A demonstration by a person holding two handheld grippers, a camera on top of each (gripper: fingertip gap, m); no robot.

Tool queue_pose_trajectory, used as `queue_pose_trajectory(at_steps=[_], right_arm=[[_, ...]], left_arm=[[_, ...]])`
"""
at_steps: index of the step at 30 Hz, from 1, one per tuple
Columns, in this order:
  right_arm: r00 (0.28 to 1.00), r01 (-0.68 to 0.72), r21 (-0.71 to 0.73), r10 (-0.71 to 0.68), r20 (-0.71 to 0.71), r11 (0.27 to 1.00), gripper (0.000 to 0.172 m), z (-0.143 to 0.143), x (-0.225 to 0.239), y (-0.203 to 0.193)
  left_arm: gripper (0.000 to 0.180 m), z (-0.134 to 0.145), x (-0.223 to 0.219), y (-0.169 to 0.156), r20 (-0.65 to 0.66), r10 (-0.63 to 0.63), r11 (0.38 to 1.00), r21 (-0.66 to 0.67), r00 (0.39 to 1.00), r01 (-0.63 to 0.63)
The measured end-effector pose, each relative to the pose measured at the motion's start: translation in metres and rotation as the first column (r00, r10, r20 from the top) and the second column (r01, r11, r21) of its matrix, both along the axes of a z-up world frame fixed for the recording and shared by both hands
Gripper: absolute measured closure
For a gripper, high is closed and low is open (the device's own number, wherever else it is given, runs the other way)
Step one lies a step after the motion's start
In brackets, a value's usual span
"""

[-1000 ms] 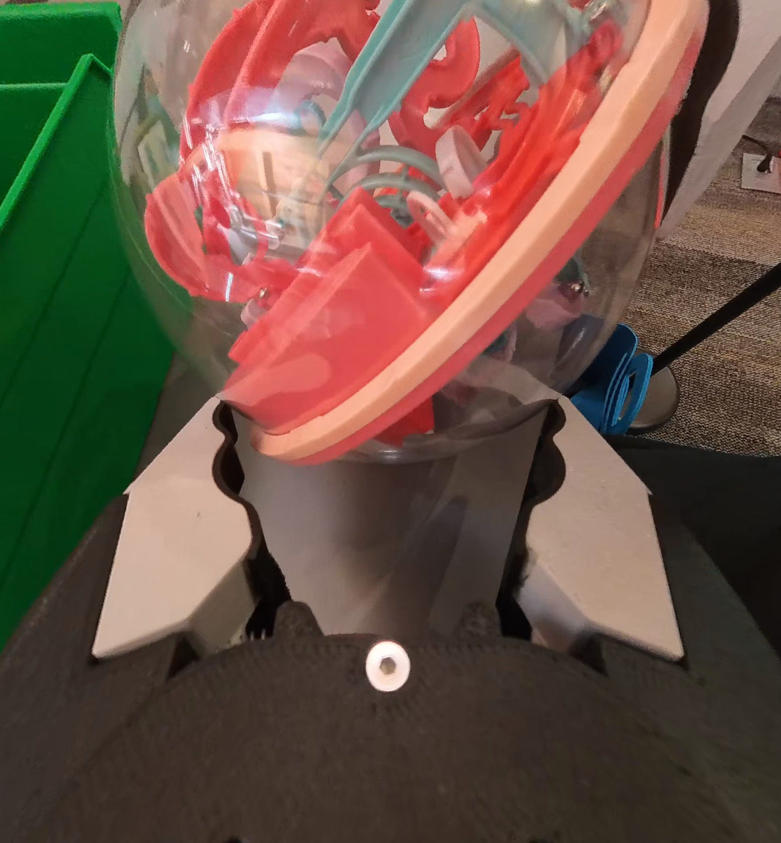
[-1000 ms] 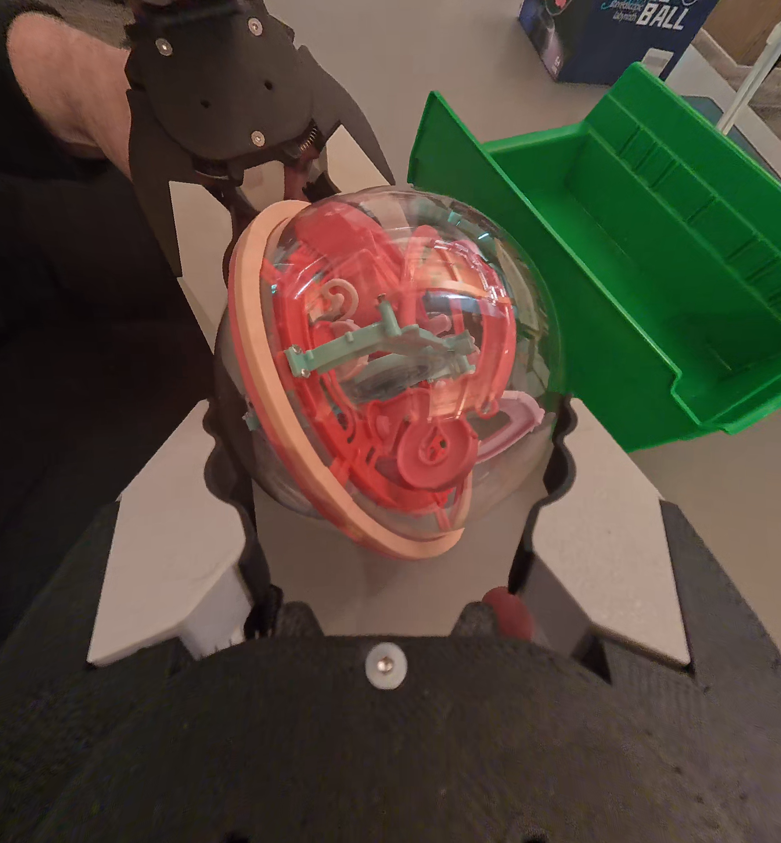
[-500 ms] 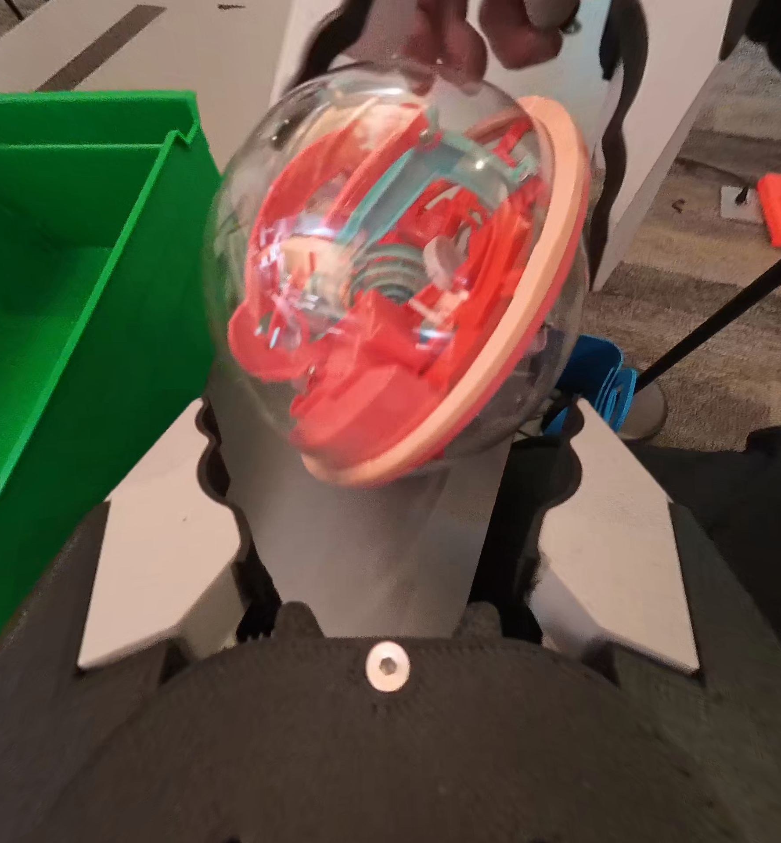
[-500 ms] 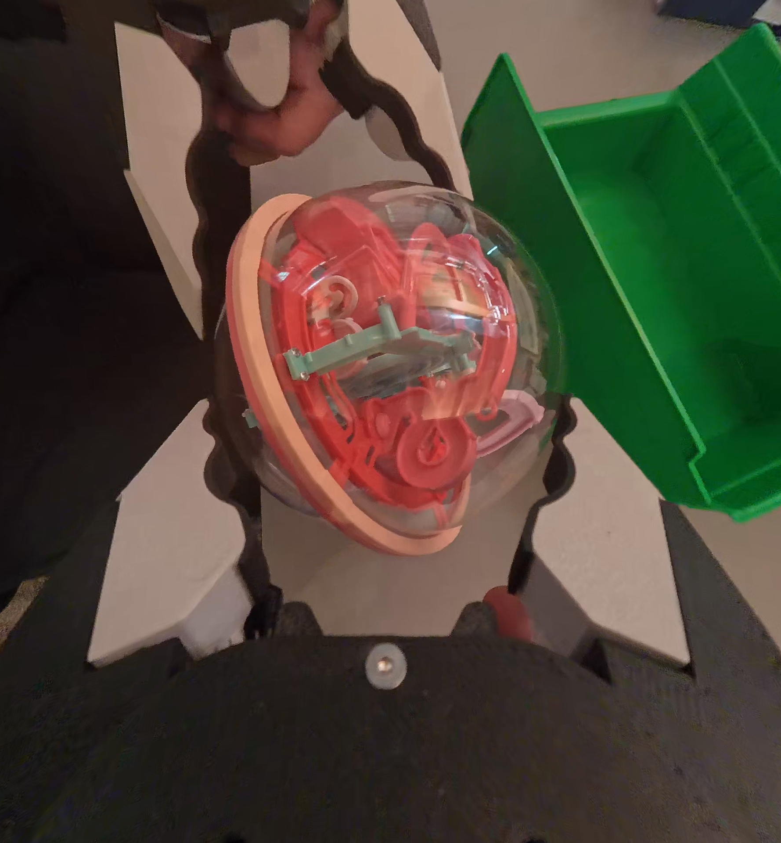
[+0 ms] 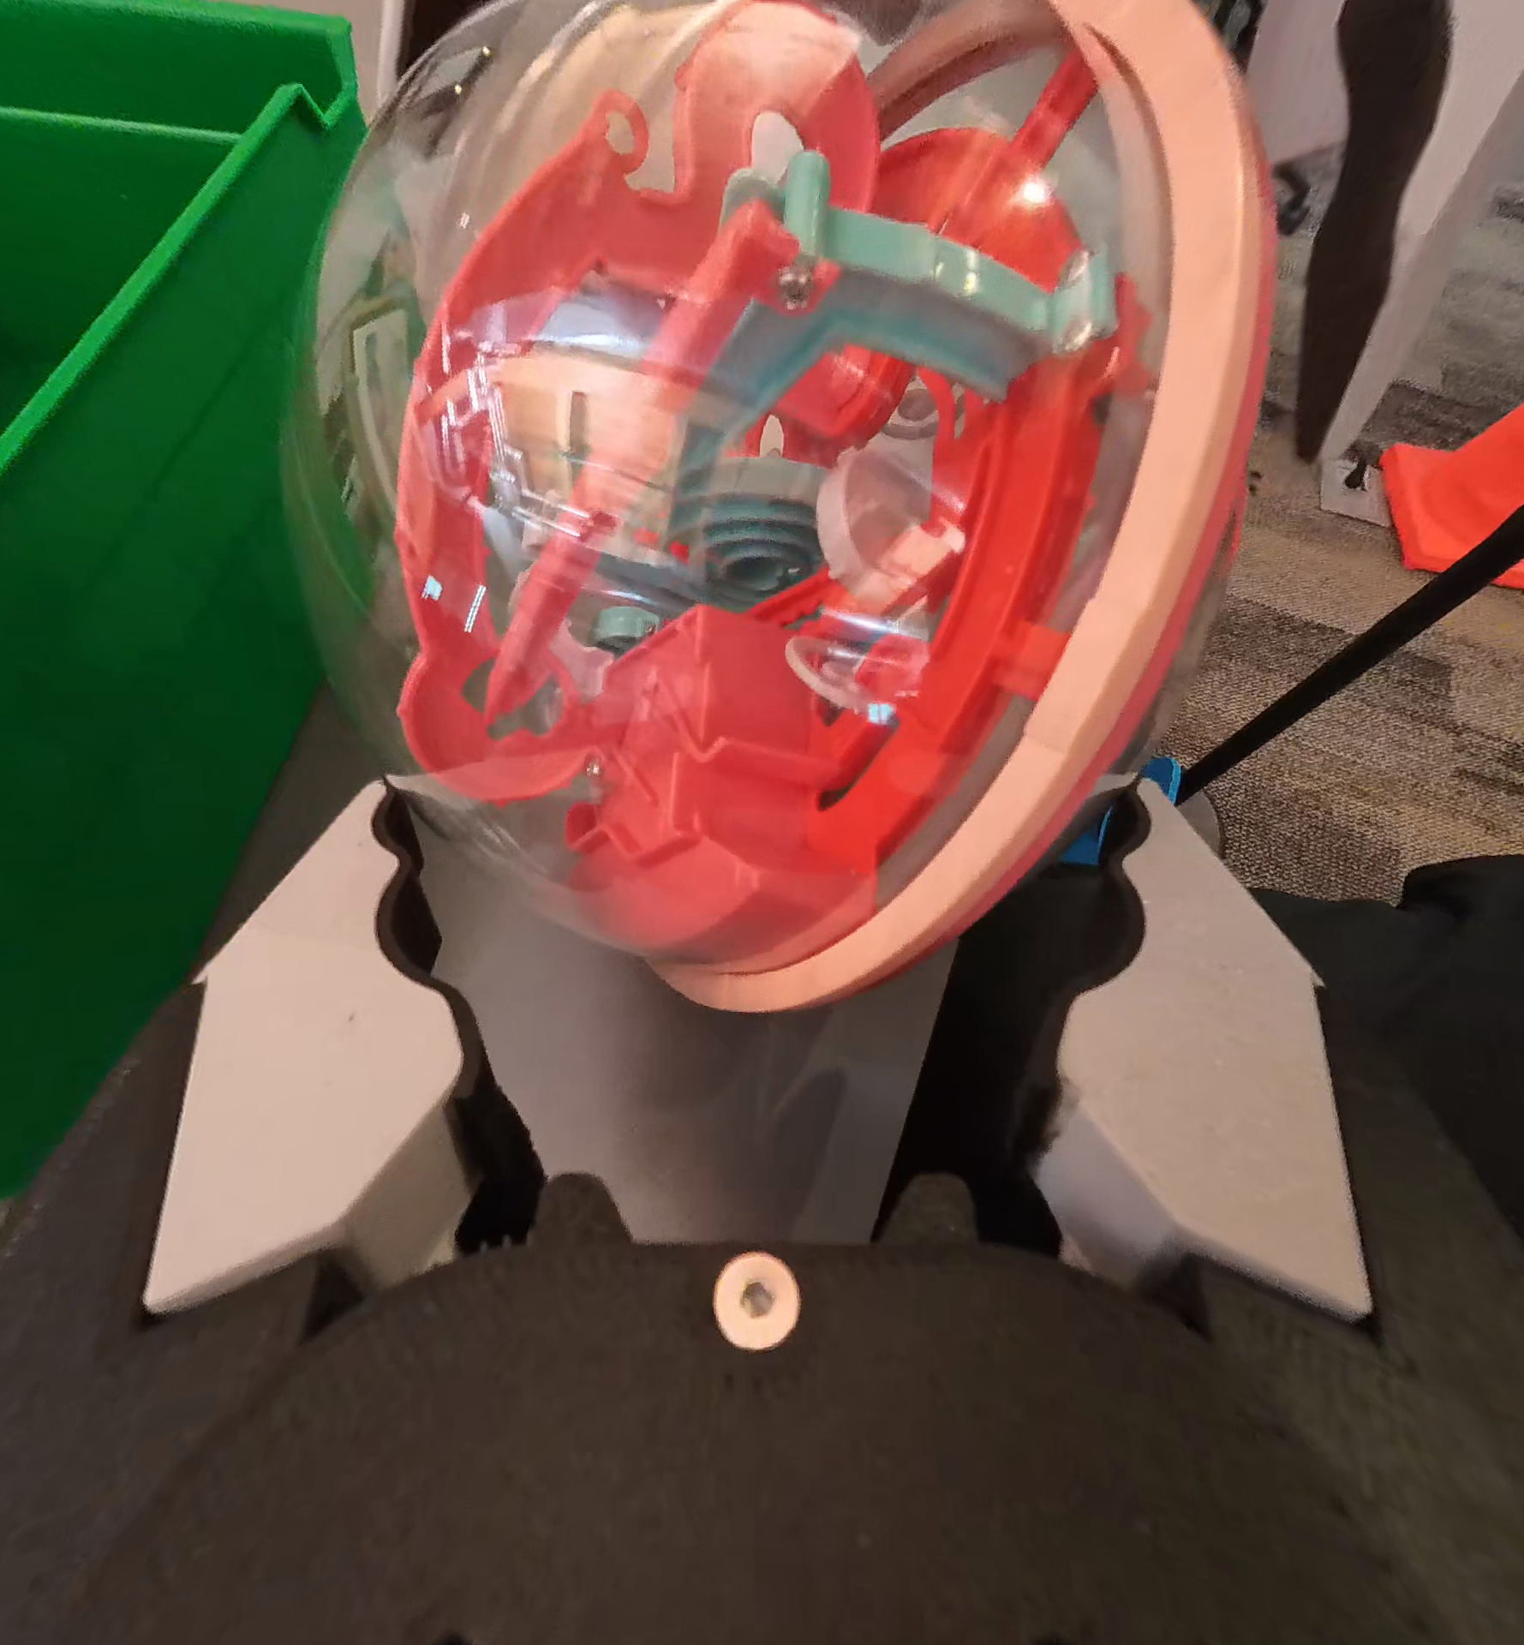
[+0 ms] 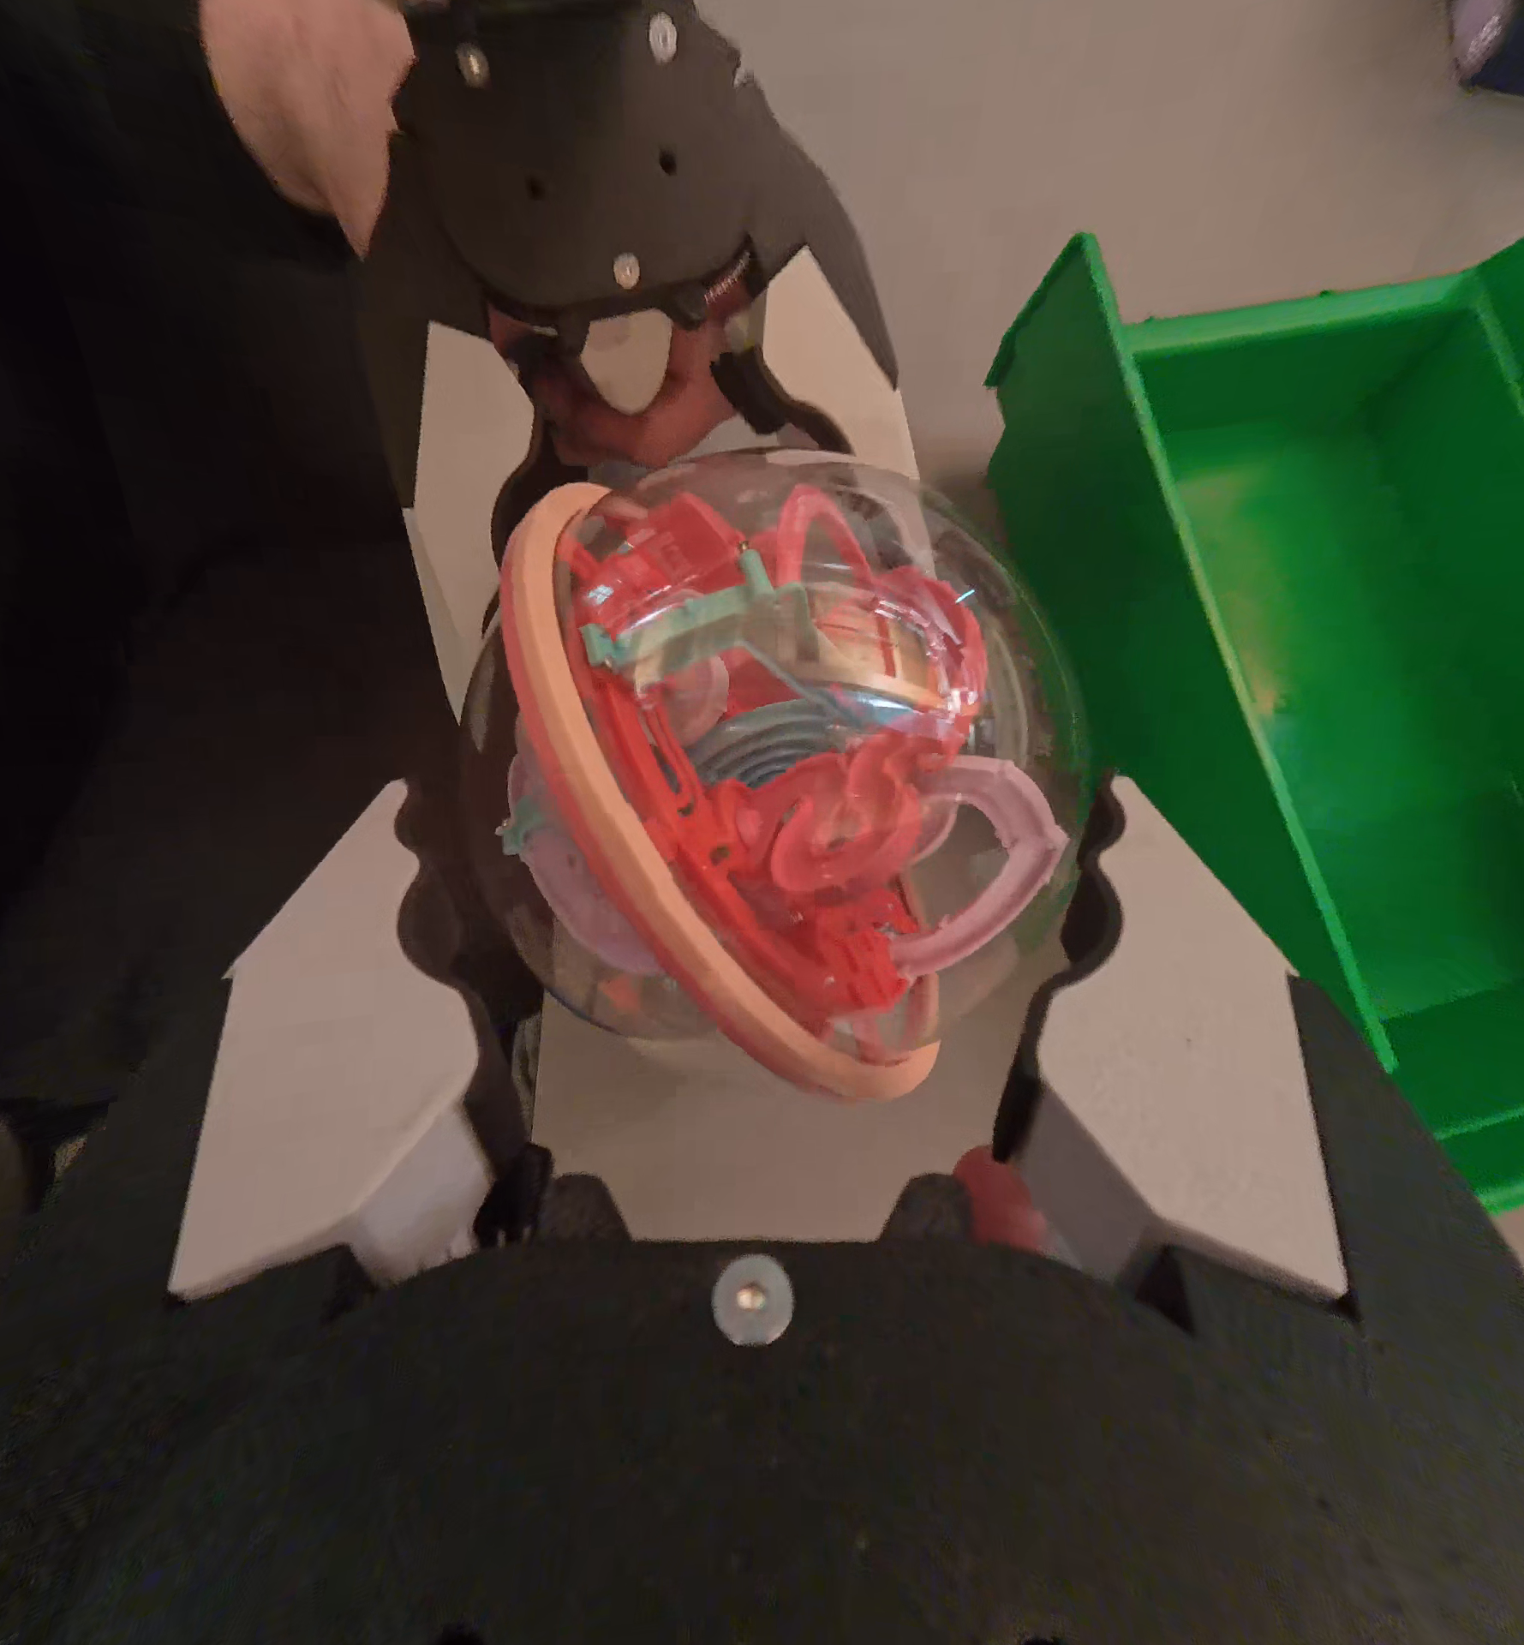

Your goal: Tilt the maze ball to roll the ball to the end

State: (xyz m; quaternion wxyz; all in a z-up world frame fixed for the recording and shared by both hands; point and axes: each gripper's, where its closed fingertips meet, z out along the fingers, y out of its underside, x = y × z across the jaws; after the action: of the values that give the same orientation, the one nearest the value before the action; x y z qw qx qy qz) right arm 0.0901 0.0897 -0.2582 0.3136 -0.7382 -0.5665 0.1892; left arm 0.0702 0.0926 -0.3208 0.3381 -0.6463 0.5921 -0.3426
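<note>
Left wrist view: the maze ball (image 5: 776,498) sits pinched between the left gripper (image 5: 762,801) fingertips, beside the green bin (image 5: 117,534). A slick round shell could squirt free mid-tilt.

Right wrist view: the right gripper (image 6: 762,828) clamps the ball's sides too, above the table (image 6: 963,222). No readable writing anywhere.

Clear maze ball (image 6: 767,765) with red tracks; green bin (image 6: 1363,623).
</note>
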Motion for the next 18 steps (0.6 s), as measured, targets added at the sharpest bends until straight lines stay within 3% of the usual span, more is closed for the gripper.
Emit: queue_pose_trajectory(at_steps=[1, 3, 9, 18], right_arm=[[0.999, 0.008, 0.013, -0.007, -0.045, 1.0, 0.03, 0.005, 0.003, 0.001], [0.991, 0.049, 0.022, -0.046, -0.125, 0.999, 0.03, 0.012, 0.015, 0.003], [0.97, 0.07, -0.107, -0.093, -0.225, 0.992, 0.034, -0.026, 0.03, -0.003], [0.945, 0.094, -0.235, -0.161, -0.285, 0.967, 0.035, -0.024, 0.029, 0.002]], left_arm=[[0.035, 0.0, 0.0, 0.0, 0.003, 0.0, 1.0, -0.007, 1.0, 0.0], [0.035, 0.0, 0.0, 0.001, 0.008, -0.001, 1.0, -0.015, 1.0, 0.002], [0.035, 0.0, 0.004, 0.002, 0.015, -0.011, 0.999, -0.038, 1.0, 0.012], [0.035, 0.006, 0.008, -0.002, 0.031, -0.002, 0.981, -0.192, 1.0, 0.008]])
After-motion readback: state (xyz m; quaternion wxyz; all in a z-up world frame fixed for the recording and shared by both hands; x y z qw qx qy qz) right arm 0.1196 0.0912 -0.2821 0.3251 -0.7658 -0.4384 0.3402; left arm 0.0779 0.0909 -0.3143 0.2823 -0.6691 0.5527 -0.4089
